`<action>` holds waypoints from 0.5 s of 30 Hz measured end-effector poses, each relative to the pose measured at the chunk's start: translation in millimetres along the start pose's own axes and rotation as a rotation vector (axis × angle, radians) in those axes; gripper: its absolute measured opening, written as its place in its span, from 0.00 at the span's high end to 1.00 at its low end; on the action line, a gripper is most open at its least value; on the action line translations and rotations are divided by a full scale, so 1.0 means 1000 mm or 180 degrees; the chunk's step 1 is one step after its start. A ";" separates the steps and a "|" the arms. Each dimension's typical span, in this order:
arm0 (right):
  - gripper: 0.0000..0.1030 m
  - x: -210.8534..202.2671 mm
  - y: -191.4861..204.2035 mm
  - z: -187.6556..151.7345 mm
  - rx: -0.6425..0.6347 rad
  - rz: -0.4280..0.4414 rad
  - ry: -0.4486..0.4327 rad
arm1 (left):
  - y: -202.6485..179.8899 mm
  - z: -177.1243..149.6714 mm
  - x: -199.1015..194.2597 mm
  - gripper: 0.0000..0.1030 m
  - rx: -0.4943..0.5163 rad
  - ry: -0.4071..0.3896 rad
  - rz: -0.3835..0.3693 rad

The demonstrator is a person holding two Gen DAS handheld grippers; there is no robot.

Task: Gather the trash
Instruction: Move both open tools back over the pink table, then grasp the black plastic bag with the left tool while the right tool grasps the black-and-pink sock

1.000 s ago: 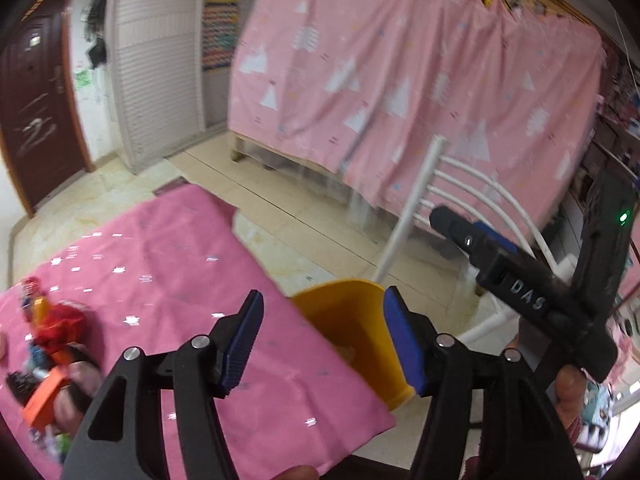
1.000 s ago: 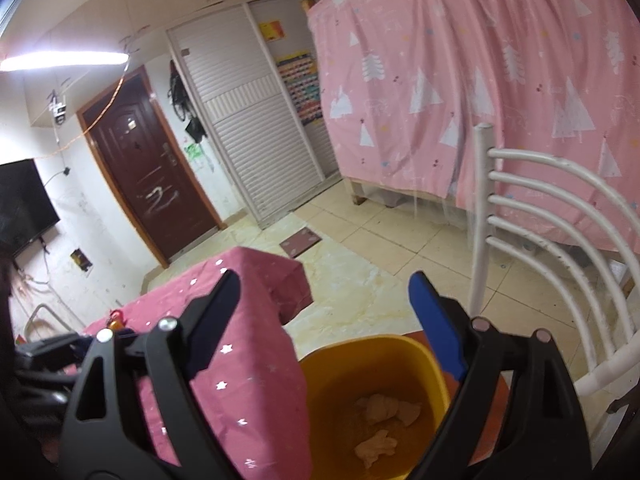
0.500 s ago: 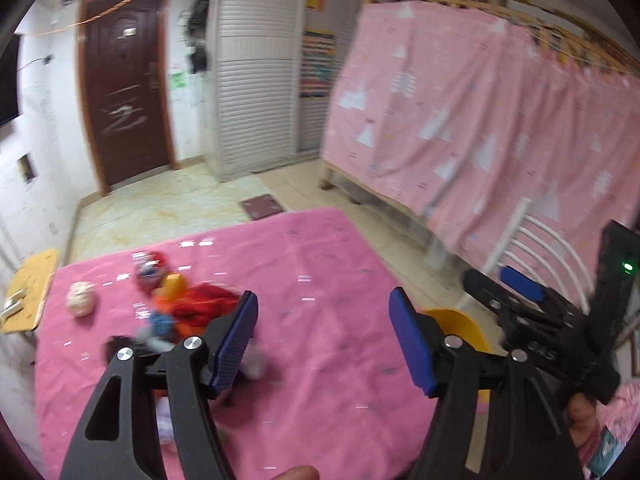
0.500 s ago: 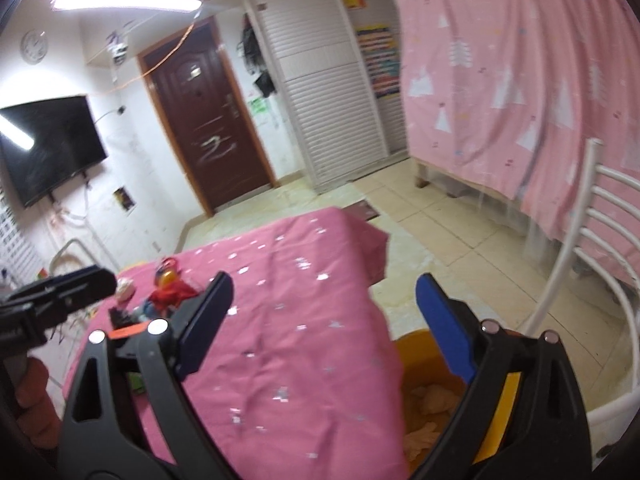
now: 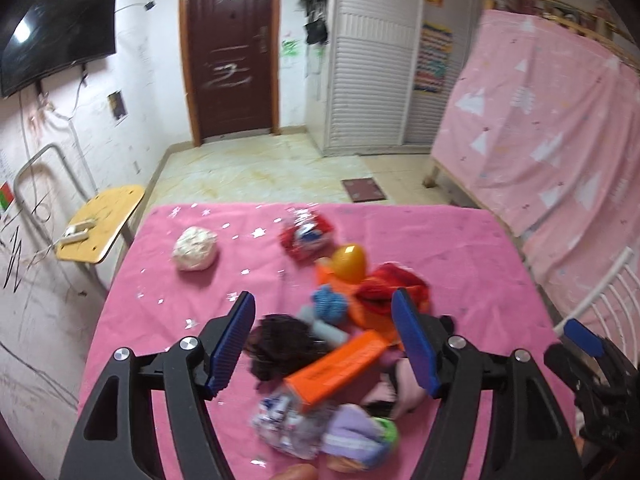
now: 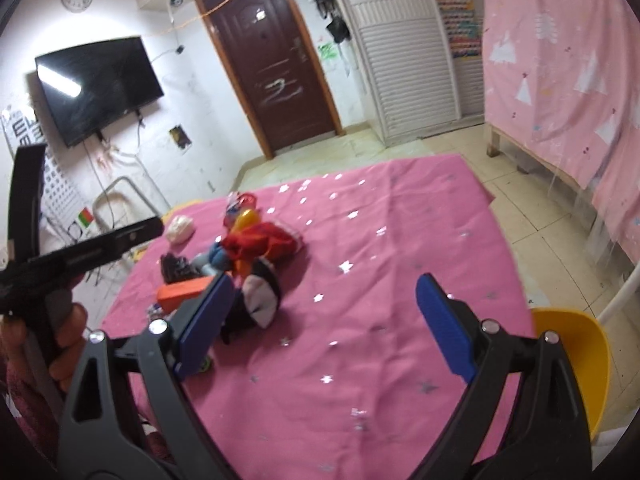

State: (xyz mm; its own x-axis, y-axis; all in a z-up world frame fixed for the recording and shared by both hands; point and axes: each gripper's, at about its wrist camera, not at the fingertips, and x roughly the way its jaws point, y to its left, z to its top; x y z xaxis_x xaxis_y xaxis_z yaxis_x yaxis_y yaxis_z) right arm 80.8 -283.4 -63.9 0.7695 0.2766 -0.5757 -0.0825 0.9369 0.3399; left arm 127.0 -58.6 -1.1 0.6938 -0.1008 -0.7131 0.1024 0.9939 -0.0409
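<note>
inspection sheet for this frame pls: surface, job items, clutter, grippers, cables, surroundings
Surface: pink starred tablecloth, covers the table.
Job's things: white paper wad lying apart; yellow bin beside the table edge.
Clutter: pile with orange box, yellow egg, red cloth.
Grippers: left gripper open above the pile; right gripper open, empty.
Cables: wires on the wall below the TV.
Surroundings: door, pink curtain.
</note>
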 end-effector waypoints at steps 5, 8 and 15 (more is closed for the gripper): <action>0.14 0.018 0.015 -0.008 0.0000 0.0160 0.0156 | 0.020 -0.004 0.020 0.38 -0.0086 0.0072 0.0235; 0.14 0.033 0.026 -0.009 0.0004 0.0274 0.0294 | 0.031 -0.006 0.034 0.38 -0.0142 0.0162 0.0266; 0.14 0.069 0.051 -0.008 -0.0033 0.0364 0.0542 | 0.052 -0.013 0.060 0.51 -0.0355 0.0377 0.0091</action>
State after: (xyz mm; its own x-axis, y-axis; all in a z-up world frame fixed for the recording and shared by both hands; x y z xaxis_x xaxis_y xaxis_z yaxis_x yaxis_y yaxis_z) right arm 124.0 -214.7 -92.3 0.6366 0.4127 -0.6515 -0.1704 0.8992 0.4030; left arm 165.1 -12.0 -55.1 0.6058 -0.0729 -0.7923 -0.0006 0.9957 -0.0921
